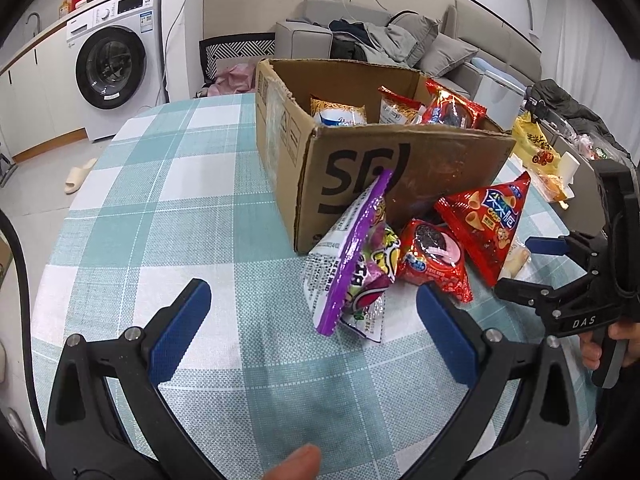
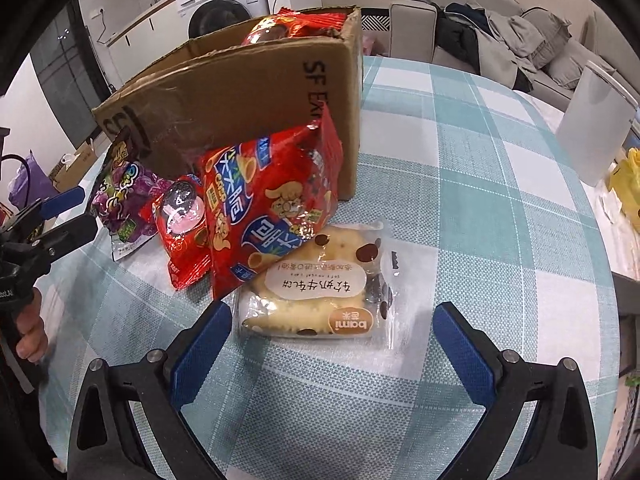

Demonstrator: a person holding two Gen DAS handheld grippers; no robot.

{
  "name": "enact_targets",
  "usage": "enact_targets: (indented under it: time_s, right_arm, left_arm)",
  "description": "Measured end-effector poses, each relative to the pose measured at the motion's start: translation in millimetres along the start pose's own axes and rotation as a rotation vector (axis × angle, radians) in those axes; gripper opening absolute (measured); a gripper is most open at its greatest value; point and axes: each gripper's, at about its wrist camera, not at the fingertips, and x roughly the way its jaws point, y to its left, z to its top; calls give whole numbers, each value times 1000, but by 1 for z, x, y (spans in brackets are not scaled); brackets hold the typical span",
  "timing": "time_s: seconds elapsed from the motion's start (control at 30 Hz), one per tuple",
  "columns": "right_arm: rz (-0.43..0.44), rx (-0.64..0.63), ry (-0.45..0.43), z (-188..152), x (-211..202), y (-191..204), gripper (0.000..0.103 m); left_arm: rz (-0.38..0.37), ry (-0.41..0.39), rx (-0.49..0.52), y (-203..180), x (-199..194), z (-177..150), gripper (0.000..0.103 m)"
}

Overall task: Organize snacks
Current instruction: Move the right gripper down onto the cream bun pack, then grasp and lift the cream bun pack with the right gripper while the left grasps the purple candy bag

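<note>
- You are holding the left gripper (image 1: 314,316) low over the checked tablecloth (image 1: 160,216), its jaws spread wide apart and gripping nothing; the blue pads (image 1: 180,332) are flanking bare cloth just short of the snack pile.
- You are holding the right gripper (image 2: 334,344) the same way, jaws wide apart and empty, with the clear nougat-cake packet (image 2: 320,284) lying flat on the cloth just ahead of and between its pads (image 2: 466,354).
- The cardboard box (image 1: 360,160) is standing open-topped toward the far middle of the table, well in from the edges. Several packets (image 1: 404,110) are already sitting inside it, tops showing above the rim.
- Four snacks are lying outside, bunched against the box's near wall:
- The purple candy bag (image 1: 356,264) is leaning upright against the box's near corner, its top edge touching the printed logo.
- The red cookie packet (image 1: 434,260) is sitting just beside the purple bag, touching it.
- The red triangular crisp bag (image 1: 486,224) is leaning tilted against the box wall, overlapping the cookie packet and the far edge of the nougat-cake packet.
- In the left wrist view, the right gripper is coming in from the table's right edge, a hand (image 1: 608,344) around its handle.
- A yellow bag (image 1: 534,148) is lying near the far right edge of the table, well apart from the pile.
- A washing machine (image 1: 116,64) is standing beyond the table's far left.
</note>
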Motion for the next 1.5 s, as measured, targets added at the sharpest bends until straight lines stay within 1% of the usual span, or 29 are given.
enact_targets:
  time_s: [0.23, 0.33, 0.47, 0.6, 0.63, 0.87, 1.07, 1.27, 1.37, 1.5]
  right_arm:
    - [-17, -24, -21, -2, -1, 11, 101]
    - [-18, -37, -29, -1, -1, 12, 97]
    - [-29, -70, -39, -2, -3, 16, 81]
    - [-18, -87, -40, -3, -7, 17, 65]
    - [-16, -90, -39, -4, -8, 17, 64]
    - [37, -68, -49, -7, -15, 12, 60]
    - [25, -49, -83, -12, -27, 5, 59]
    - [8, 9, -146, -18, -44, -12, 59]
    - [-8, 29, -158, -17, -50, -20, 59]
    - [-20, 55, -201, -15, -65, -27, 59]
  left_arm:
    - [-1, 12, 0, -1, 5, 0, 102]
    - [-1, 15, -4, 0, 7, -1, 102]
    - [-1, 18, -6, 1, 8, -1, 102]
    - [-3, 16, -1, 1, 9, -2, 102]
    - [-4, 16, 0, 1, 9, -1, 102]
    - [-6, 17, -10, 2, 8, -2, 102]
    - [-8, 11, -12, 2, 5, -2, 102]
    - [-10, 14, -23, 1, 5, -3, 102]
    - [-11, 15, -25, -1, 6, -3, 102]
    - [-10, 20, -20, -3, 8, -2, 102]
